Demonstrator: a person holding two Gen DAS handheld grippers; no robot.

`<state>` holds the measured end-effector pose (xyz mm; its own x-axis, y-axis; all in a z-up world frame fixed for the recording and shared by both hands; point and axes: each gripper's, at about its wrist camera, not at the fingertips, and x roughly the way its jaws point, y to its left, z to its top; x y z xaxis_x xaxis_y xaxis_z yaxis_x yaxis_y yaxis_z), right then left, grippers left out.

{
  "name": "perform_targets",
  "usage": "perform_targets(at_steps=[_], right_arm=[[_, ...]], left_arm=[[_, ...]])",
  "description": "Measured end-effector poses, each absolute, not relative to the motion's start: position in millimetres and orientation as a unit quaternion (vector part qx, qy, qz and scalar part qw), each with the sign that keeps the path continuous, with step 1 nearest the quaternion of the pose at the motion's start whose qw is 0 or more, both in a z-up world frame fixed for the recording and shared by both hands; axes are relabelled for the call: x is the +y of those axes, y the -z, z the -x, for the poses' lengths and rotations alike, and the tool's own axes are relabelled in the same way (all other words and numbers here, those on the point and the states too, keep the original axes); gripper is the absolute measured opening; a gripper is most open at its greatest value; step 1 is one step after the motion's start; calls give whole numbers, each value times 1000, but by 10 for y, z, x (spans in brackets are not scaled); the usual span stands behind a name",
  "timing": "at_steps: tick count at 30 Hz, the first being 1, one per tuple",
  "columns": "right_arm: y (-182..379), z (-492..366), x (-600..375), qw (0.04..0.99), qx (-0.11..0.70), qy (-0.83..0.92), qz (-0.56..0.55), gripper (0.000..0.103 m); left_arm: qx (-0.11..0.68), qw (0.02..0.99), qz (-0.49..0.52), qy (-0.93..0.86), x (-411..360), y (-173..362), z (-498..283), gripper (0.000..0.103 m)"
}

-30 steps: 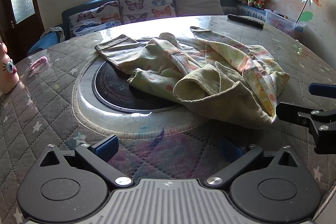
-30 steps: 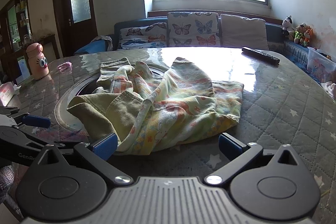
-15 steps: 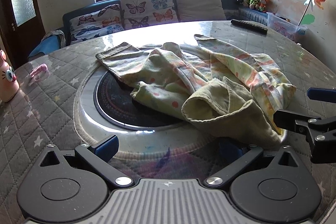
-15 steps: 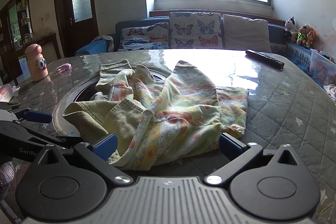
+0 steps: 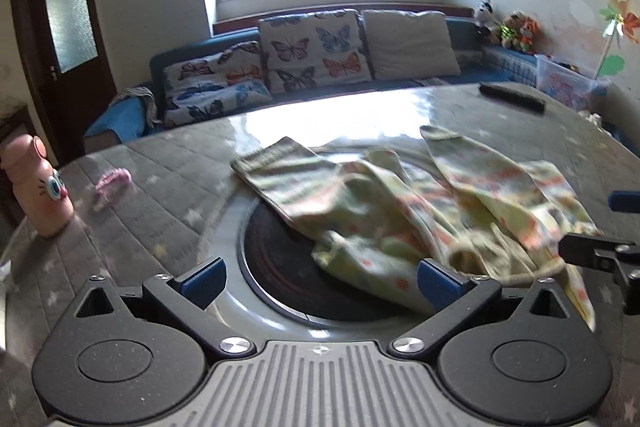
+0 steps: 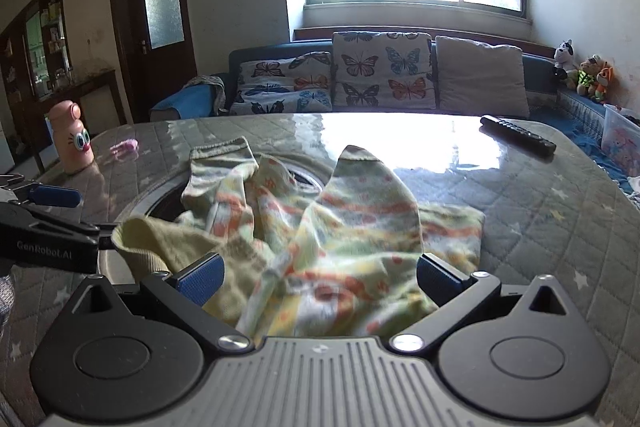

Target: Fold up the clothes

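Observation:
A crumpled pair of pale yellow-green patterned trousers (image 5: 404,211) lies over the dark round inset of the table; it also shows in the right wrist view (image 6: 340,239). My left gripper (image 5: 318,279) is open, its blue pads at the garment's near edge, the right pad against the cloth. My right gripper (image 6: 318,277) is open with the garment's near part lying between its fingers. Each gripper shows at the edge of the other's view: the right one (image 5: 600,251) at the garment's right side, the left one (image 6: 52,227) at the waistband.
A round table with a quilted grey cover (image 5: 160,195). A pink cartoon bottle (image 5: 38,187) and a small pink item (image 5: 114,179) at the left. A black remote (image 6: 518,135) at the far right. A sofa with butterfly cushions (image 6: 360,75) stands behind.
Both grippers have moved forward to the garment. The cloth now lies between the right gripper's fingers and against the left gripper's right pad. The left view has shifted left.

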<state>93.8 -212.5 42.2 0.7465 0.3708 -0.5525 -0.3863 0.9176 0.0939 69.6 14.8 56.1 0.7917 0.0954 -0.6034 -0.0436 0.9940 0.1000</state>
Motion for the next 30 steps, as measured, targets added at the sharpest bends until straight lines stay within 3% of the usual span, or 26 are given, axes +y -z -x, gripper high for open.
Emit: perform_targets(at_steps=[10,18,22,24,26,28,30], right_arm=[[-380,-1575,-2040,924,329,-196,0,101],[-213,-1915,-1866,910,361,-205,21,87],[-126,-2003,-1754,901,376,-214,39,67],[-90,-2010,-1727,898,382,-213,47,61],[-66,-2000,-1731,896,386,-212,49,48],[-52,-1980,-1768,896,388,-211,46,29],[-48,-1942,-1824,897,389,-206,42,17]], left_arm=[[327,944,-38,4,153,-616,-1300,102],[375,925,2,58,121,-425,-1808,78],[396,916,2,71,89,-336,-1961,56],[404,911,2,79,87,-289,-1981,31],[408,909,7,87,105,-250,-1975,16],[404,910,9,89,133,-241,-1927,11],[398,913,10,87,164,-255,-1845,8]])
